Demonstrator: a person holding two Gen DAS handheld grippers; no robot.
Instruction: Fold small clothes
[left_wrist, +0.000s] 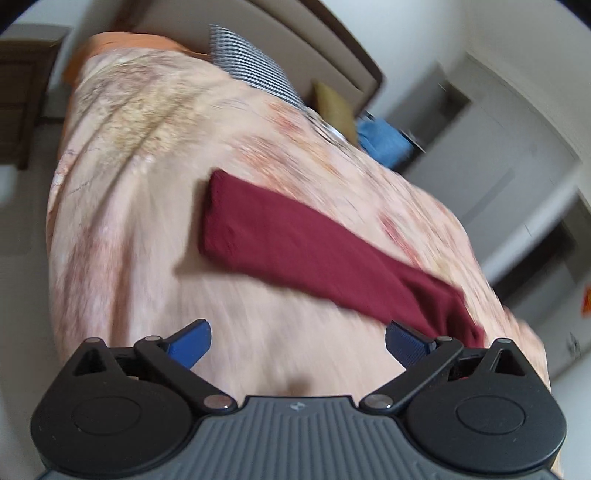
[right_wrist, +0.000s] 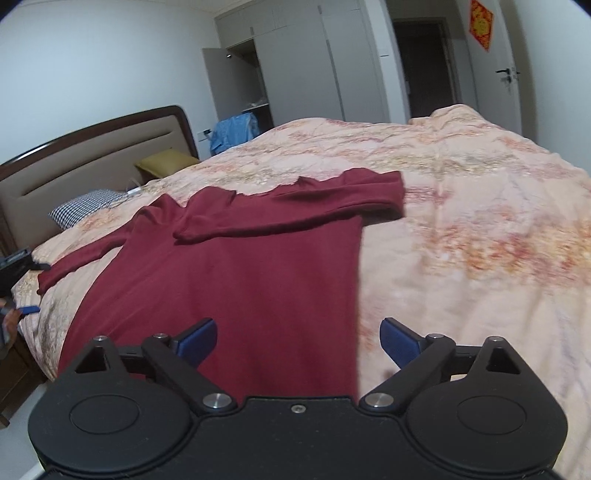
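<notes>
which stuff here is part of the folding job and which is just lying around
Part of the job:
- dark red top, spread on the bedspread, one sleeve folded across it
- left gripper, open, empty
- right gripper, open, empty

Just lying about:
- checked pillow
- mustard cushion
- blue cloth by the open wardrobe

Motion-blurred peach floral bedspread (left_wrist: 155, 221), dark red knit garment (right_wrist: 229, 288) hem hidden behind gripper housing, left-edge black device (right_wrist: 14, 262) cropped, unidentifiable
</notes>
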